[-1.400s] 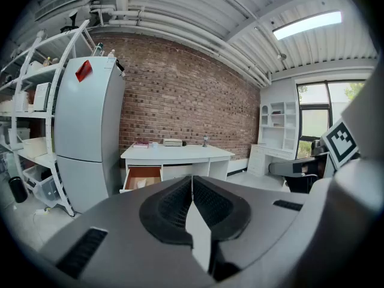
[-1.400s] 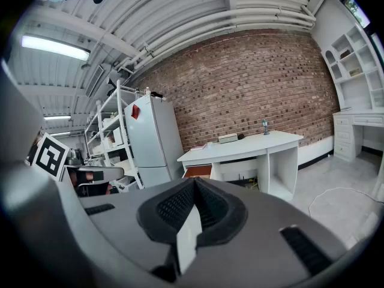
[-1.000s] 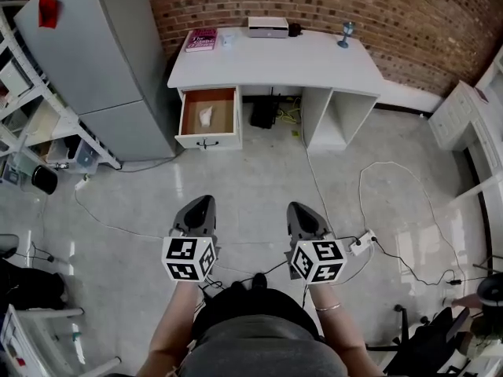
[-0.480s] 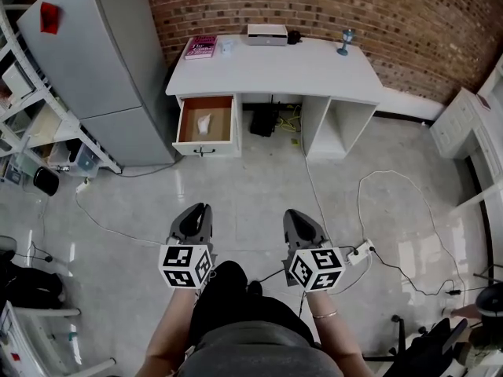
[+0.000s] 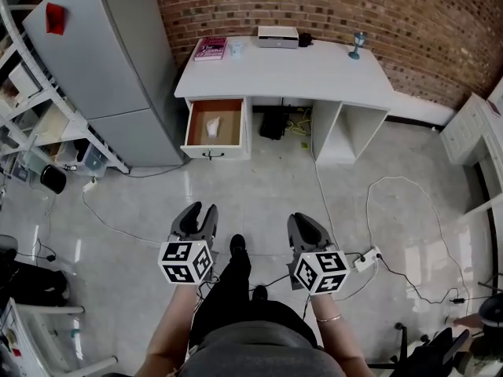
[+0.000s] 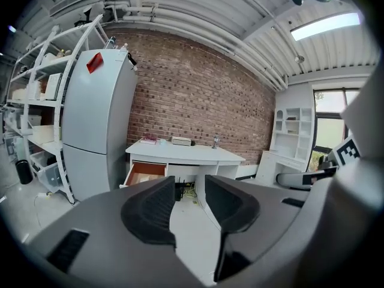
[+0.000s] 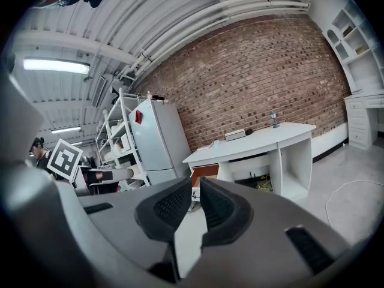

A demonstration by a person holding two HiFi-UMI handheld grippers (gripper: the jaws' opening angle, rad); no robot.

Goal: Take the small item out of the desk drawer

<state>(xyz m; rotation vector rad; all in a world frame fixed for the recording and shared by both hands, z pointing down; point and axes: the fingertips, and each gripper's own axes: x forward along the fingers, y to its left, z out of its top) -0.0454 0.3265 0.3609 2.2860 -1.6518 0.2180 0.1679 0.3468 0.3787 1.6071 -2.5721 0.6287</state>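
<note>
White item point(image 5: 211, 126) in drawer point(image 5: 217, 153): too small to identify. Shelving point(image 5: 43, 124) cut by left edge.

Ahead of the jaws, a smooth white table point(image 5: 291, 65), a wood-lined drawer point(image 5: 229, 124), a rough brick wall point(image 5: 330, 6) and a glossy floor point(image 5: 267, 187) are seen.

Left tool point(image 6: 189, 188) opening, nothing between its jaws.
Mid-frame beyond: open drawer point(image 6: 144, 173), grey fridge point(image 6: 96, 125) at left.

- No text, brand or number can be read.
- The print on the pink book point(image 5: 210, 49) is too small to be made out.
</note>
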